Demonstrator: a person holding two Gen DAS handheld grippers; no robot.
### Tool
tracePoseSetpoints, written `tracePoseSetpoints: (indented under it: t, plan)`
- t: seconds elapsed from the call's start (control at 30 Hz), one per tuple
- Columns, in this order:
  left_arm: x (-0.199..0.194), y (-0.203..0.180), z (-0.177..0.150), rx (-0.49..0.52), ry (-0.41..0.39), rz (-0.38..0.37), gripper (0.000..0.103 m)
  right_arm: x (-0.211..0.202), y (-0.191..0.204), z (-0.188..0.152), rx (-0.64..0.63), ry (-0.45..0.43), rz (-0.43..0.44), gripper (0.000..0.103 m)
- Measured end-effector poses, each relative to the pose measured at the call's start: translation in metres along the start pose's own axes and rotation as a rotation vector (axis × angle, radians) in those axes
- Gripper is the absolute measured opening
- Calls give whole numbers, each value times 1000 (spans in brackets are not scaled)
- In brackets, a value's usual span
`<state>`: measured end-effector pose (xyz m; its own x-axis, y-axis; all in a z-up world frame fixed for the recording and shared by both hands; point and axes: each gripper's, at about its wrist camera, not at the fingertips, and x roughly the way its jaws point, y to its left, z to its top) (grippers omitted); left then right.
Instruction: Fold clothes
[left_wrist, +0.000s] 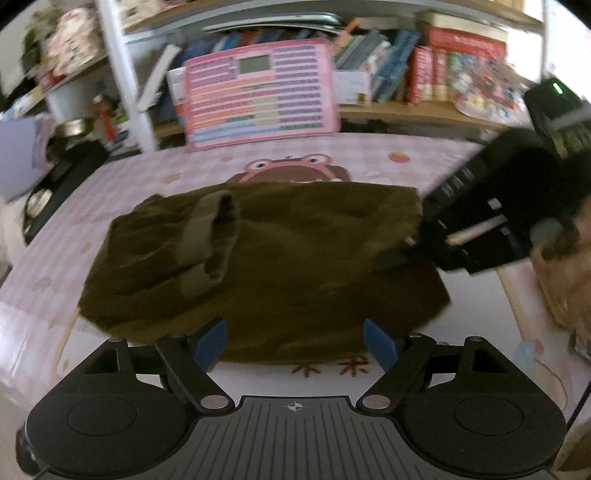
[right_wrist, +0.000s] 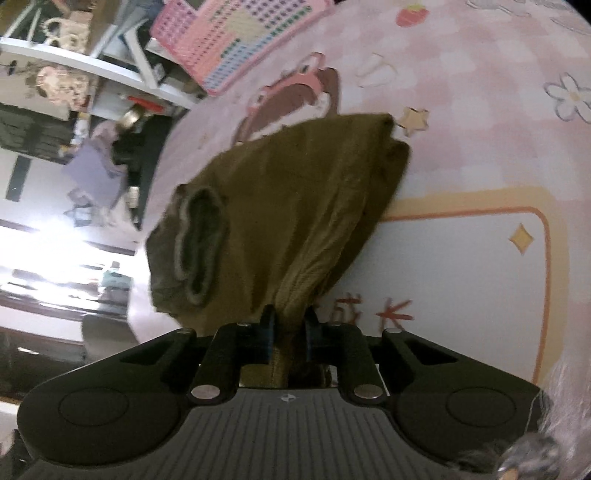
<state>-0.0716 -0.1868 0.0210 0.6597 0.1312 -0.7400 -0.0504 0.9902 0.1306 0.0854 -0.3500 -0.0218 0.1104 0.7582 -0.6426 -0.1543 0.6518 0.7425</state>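
An olive green garment (left_wrist: 266, 266) lies partly folded on a pink cartoon-print mat (left_wrist: 155, 177), a ribbed cuff (left_wrist: 207, 236) on top at its left. My left gripper (left_wrist: 295, 341) is open, its blue pads (left_wrist: 210, 341) over the garment's near edge, holding nothing. My right gripper (right_wrist: 290, 332) is shut on a bunched edge of the garment (right_wrist: 291, 221) and lifts it off the mat (right_wrist: 480, 147). The right gripper also shows in the left wrist view (left_wrist: 417, 247) at the garment's right side.
A pink toy keyboard board (left_wrist: 258, 92) leans against a bookshelf (left_wrist: 424, 110) full of books behind the mat. A metal bowl (left_wrist: 74, 127) and dark items stand at the far left. A brown furry thing (left_wrist: 569, 280) lies at the right edge.
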Motion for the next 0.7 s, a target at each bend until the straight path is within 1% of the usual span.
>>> tracePoseSetpoints:
  t: [0.1, 0.23, 0.43, 0.57, 0.67, 0.7]
  plan:
    - [3, -13, 0, 64, -2, -26, 83, -2, 5, 4, 9, 2, 32, 13]
    - [13, -24, -1, 134, 3, -14, 83, -4, 14, 8, 6, 4, 62, 13]
    - [31, -40, 2, 220, -1, 37, 83, -4, 21, 11, 10, 8, 79, 13]
    - [44, -59, 4, 335, -18, 89, 83, -4, 21, 13, 22, 10, 84, 13]
    - [53, -73, 4, 417, -45, 133, 83, -4, 20, 13, 31, 12, 85, 13]
    - [55, -74, 4, 435, -57, 144, 74, -4, 19, 13, 33, 13, 85, 13]
